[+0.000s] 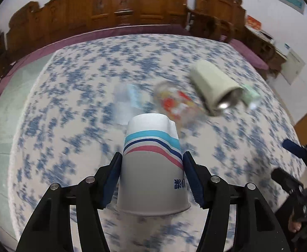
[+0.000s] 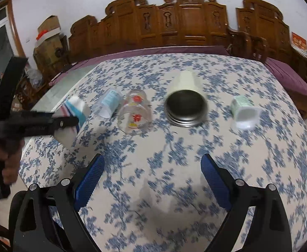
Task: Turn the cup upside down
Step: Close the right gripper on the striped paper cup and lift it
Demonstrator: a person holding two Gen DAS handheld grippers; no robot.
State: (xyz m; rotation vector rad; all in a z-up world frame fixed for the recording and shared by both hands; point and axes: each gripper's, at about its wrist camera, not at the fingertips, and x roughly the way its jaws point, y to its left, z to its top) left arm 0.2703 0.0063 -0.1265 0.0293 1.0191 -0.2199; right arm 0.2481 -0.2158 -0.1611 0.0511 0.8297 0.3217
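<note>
My left gripper (image 1: pixel 152 157) is shut on a white paper cup (image 1: pixel 151 168) with teal, navy and pink stripes. The cup is held upside down, rim toward the camera, base pointing away, over the floral tablecloth. In the right wrist view the same cup (image 2: pixel 75 113) shows at the left, tilted in the left gripper (image 2: pixel 65 121). My right gripper (image 2: pixel 152 168) is open and empty above the near part of the table.
Lying on their sides on the tablecloth (image 2: pixel 247 157): a small clear cup with a blue label (image 2: pixel 108 103), a glass with red print (image 2: pixel 135 111), a beige steel-lined tumbler (image 2: pixel 184 103) and a pale green cup (image 2: pixel 243 111). Carved wooden benches stand behind.
</note>
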